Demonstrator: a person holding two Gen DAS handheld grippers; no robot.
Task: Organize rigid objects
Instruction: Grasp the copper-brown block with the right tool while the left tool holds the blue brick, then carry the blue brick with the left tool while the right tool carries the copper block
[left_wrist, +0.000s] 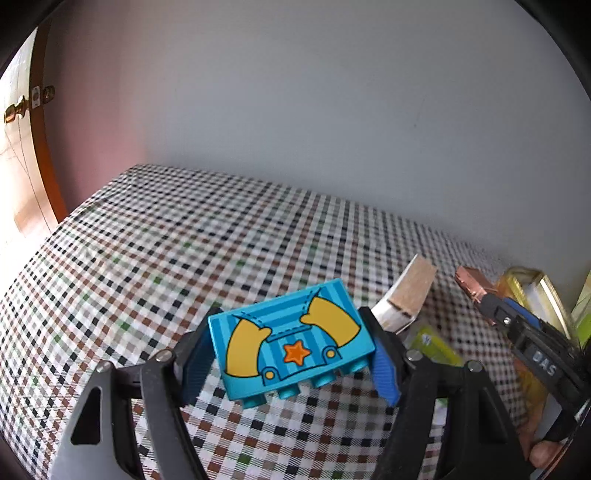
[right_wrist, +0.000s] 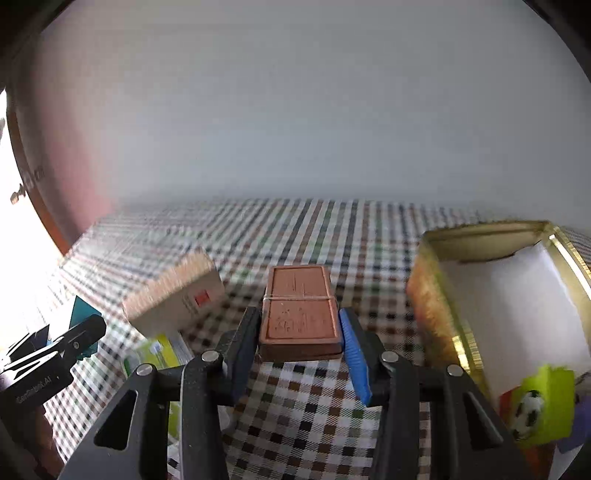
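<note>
We note the left claw clamped on the blue printed toy brick, the right claw on the flat copper-brown banded block; shallow grip, could slip before the gold tin.

The left gripper points down and squeezes a blue block. At about three o'clock, the right gripper points down, squeezing a brown slab.

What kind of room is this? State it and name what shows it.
Probably a room in a home. A table under a checked cloth stands against a plain wall, a wooden door with a brass knob is at the left, and household bits such as a toy brick and a gold tin are about.
</note>
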